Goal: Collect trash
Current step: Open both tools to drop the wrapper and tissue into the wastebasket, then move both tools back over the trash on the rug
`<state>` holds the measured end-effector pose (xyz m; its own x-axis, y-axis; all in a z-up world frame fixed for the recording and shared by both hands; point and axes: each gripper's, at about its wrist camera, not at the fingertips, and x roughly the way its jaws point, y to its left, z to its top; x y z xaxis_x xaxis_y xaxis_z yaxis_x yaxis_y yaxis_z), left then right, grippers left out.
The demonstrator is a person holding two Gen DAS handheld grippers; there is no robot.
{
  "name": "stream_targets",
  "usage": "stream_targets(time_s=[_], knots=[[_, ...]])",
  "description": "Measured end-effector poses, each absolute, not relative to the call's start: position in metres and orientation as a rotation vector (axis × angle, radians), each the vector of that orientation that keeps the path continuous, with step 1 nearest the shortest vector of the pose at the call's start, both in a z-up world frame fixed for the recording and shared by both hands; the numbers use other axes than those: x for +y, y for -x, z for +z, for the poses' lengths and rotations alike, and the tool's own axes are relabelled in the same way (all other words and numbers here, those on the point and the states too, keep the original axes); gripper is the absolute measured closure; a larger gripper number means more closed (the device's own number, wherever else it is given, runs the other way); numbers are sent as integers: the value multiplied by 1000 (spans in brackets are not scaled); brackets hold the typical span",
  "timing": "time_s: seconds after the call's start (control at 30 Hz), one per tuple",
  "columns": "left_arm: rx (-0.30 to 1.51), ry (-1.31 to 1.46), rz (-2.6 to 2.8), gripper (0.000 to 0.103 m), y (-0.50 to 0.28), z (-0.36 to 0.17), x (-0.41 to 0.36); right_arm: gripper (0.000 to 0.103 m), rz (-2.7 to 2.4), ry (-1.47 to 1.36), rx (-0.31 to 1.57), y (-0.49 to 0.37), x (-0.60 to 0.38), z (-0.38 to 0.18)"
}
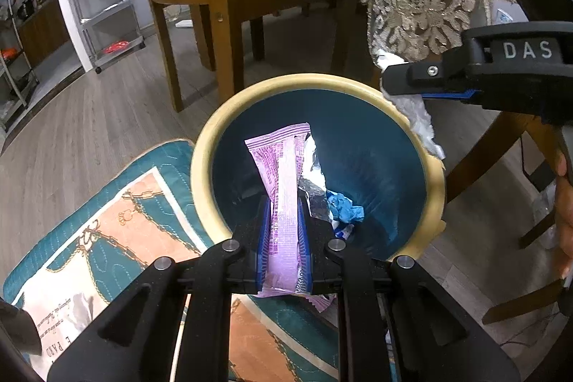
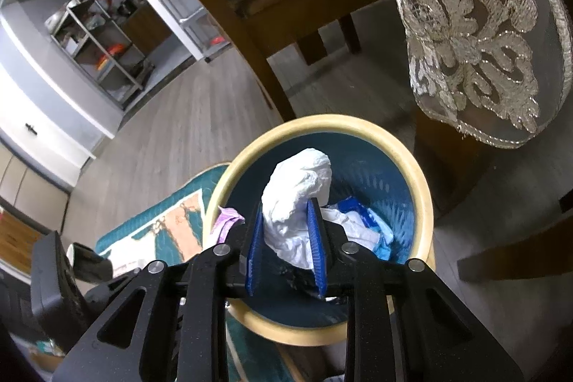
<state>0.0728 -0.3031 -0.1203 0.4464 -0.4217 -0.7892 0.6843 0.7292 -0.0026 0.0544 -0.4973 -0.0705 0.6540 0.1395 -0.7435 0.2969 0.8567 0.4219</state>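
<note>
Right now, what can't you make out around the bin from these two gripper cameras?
- Bin bottom: both views, covered by the wrappers already inside.
- Pink wrapper print: left view, too small to read.
- White tissue lower end: right view, hidden behind the right gripper fingers.

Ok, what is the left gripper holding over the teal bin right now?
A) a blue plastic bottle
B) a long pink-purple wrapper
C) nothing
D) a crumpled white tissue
B: the left gripper has its jaws shut on the long pink-purple wrapper, above the teal bin with the cream rim; the crumpled white tissue sits in the right gripper.
</note>
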Motion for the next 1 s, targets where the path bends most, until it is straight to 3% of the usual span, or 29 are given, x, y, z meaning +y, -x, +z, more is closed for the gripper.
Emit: stream_targets(time_s=[0.17,0.3,0.57,0.83,1.0], knots=[[861,-326,-695,86,-75,-118,-300,69,-88,-551,837,-52,-498,-67],[852,-331,-684,66,-74,-116,-295,58,-90,-549,820,-52,-497,-64],[833,-317,-661,51,-77,-107,-281,37,-97,-547,817,-58,-493,-62],[794,-297,-618,24,-75,-86,-251,25,-83,-522,797,-62,-476,-50],[776,-295,-580,19,-73,-74,-224,18,-65,-474,788,-68,-456,-41]])
